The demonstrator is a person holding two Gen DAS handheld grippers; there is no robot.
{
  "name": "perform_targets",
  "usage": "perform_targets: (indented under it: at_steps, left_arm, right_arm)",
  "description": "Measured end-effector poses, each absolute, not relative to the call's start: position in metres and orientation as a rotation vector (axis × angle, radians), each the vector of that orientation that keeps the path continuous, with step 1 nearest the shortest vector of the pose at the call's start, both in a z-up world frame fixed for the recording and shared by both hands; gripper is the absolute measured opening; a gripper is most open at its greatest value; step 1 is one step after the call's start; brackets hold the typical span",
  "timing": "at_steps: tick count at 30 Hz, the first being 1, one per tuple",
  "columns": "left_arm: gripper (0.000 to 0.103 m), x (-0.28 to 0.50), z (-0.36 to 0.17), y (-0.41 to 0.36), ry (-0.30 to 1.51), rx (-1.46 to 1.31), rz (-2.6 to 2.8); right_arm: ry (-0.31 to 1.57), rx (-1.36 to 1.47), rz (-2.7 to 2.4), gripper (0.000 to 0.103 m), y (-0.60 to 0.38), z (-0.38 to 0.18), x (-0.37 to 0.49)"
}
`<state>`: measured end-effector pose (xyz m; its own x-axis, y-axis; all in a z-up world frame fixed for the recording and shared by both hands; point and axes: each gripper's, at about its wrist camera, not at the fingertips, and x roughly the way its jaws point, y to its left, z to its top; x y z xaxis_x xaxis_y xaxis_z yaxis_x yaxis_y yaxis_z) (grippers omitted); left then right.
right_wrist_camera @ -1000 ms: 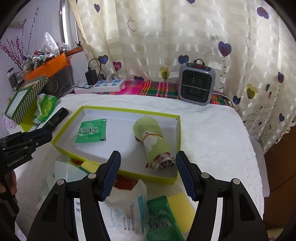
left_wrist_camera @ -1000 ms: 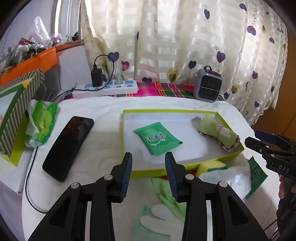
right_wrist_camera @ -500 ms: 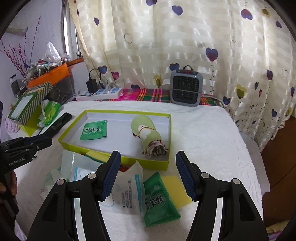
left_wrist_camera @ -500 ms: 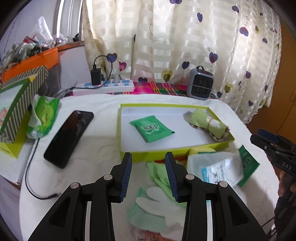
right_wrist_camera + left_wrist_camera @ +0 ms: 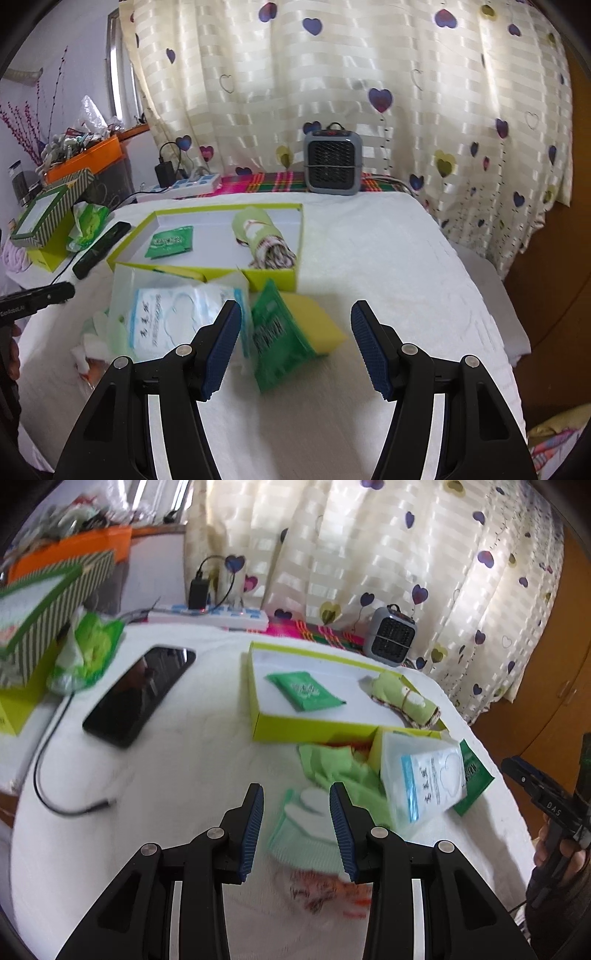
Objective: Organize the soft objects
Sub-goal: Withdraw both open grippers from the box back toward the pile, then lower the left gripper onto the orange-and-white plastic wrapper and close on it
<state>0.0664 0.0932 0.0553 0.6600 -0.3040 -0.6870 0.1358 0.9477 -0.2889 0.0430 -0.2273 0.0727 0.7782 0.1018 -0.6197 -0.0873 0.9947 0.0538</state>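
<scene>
Your left gripper (image 5: 295, 823) fingers apart over pale green glove (image 5: 306, 823), your right gripper (image 5: 295, 339) fingers apart over green packet (image 5: 277, 339), yellow sponge (image 5: 317, 325), neither gripping anything.

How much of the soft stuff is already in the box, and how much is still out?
Two things are in the box: a green packet and a rolled cloth. Both grippers, left and right, are open and hold nothing. Still out in front of the box: a glove, a clear bag, another packet and a yellow sponge. So it looks less than half done.
</scene>
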Motion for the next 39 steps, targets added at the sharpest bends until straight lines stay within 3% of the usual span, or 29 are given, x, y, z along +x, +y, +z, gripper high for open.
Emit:
perform_targets:
  at_steps: [12, 24, 39]
  left_arm:
    - [0.037, 0.046, 0.020, 0.105, 0.914, -0.350, -0.344]
    - [0.055, 0.036, 0.012, 0.097, 0.976, -0.325, -0.336]
    - [0.056, 0.051, 0.012, 0.066, 1.007, -0.277, -0.291]
  right_arm:
    - [0.774, 0.041, 0.137, 0.063, -0.237, 0.042, 0.026]
    - [0.774, 0.092, 0.184, 0.063, -0.231, 0.035, 0.019]
    - [0.785, 0.079, 0.249, 0.063, -0.212, 0.034, 0.018]
